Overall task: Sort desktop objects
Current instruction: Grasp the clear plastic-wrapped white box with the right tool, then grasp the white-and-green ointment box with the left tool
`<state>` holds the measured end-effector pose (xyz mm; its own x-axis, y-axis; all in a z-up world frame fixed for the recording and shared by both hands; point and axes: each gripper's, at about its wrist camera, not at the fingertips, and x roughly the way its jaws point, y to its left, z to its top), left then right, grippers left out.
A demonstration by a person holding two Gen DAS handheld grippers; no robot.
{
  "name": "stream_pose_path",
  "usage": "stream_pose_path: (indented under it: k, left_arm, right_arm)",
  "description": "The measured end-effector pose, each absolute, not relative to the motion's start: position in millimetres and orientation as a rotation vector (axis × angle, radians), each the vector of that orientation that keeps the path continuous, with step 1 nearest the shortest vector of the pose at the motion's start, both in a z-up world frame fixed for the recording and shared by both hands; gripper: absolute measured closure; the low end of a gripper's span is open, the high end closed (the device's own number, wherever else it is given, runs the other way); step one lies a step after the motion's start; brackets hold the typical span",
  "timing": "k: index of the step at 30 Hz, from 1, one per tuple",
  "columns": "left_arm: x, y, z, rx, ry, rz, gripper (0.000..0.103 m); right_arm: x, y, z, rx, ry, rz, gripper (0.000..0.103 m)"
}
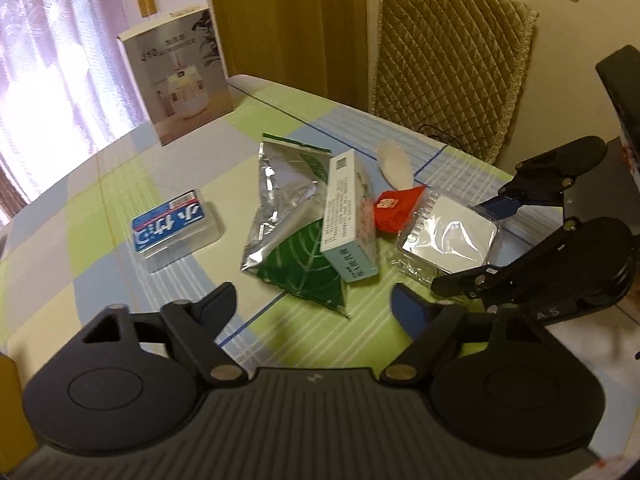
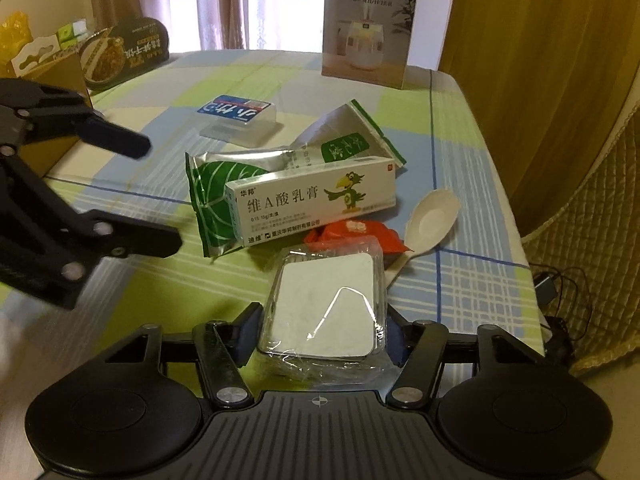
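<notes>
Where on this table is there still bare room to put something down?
Bare cloth lies between the humidifier box and the blue-labelled case, and in front of the left gripper. The middle is crowded: foil pouch, ointment box, red packet, spoon, clear tray.

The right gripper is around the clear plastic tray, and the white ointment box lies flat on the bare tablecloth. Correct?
Not quite. The ointment box lies propped on the green-and-silver pouch, not on the tablecloth; the right wrist view shows it. The right gripper does bracket the tray.
</notes>
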<state>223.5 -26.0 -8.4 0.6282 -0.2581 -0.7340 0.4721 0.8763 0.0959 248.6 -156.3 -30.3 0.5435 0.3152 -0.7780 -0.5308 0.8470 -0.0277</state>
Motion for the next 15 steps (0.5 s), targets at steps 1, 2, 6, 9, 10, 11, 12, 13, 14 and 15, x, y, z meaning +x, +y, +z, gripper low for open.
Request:
stream_pose_path:
  k: [1, 2, 6, 9, 10, 11, 12, 13, 14, 15]
  left_arm:
    - [224, -28, -9, 0.297, 0.782, -0.431, 0.028]
    - [225, -30, -10, 0.302, 0.777, -0.436, 0.028]
    - [227, -42, -13, 0.339, 0.737, -0.457, 0.027]
    - [224, -55, -18, 0.43, 0.671, -0.465, 0.028]
    - [222, -61, -20, 0.473, 0.646, -0.472, 0.027]
    - [221, -67, -22, 0.523, 0.623, -0.479, 0.027]
    - [220, -72, -25, 0.57, 0.606, -0.488, 0.028]
    - [218, -78, -29, 0.621, 0.59, -0.493, 0.031]
    - [218, -84, -33, 0.663, 0.578, -0.491, 0.032]
    - [218, -88, -37, 0.694, 0.574, -0.49, 0.034]
  right_arm:
    - [247, -158, -28, -0.27, 0.858, 0.508, 0.045]
    - [245, -160, -26, -0.262, 0.857, 0.504, 0.045]
    - [241, -172, -22, -0.217, 0.869, 0.483, 0.045]
    - [242, -178, -21, -0.204, 0.873, 0.469, 0.045]
    - [243, -179, -21, -0.199, 0.873, 0.466, 0.045]
    - [244, -181, -20, -0.191, 0.873, 0.463, 0.045]
    - [245, -182, -20, -0.182, 0.874, 0.462, 0.045]
    - [246, -183, -20, -0.174, 0.875, 0.463, 0.045]
    - [247, -183, -20, -0.167, 0.878, 0.466, 0.045]
    - [248, -183, -20, -0.163, 0.882, 0.469, 0.045]
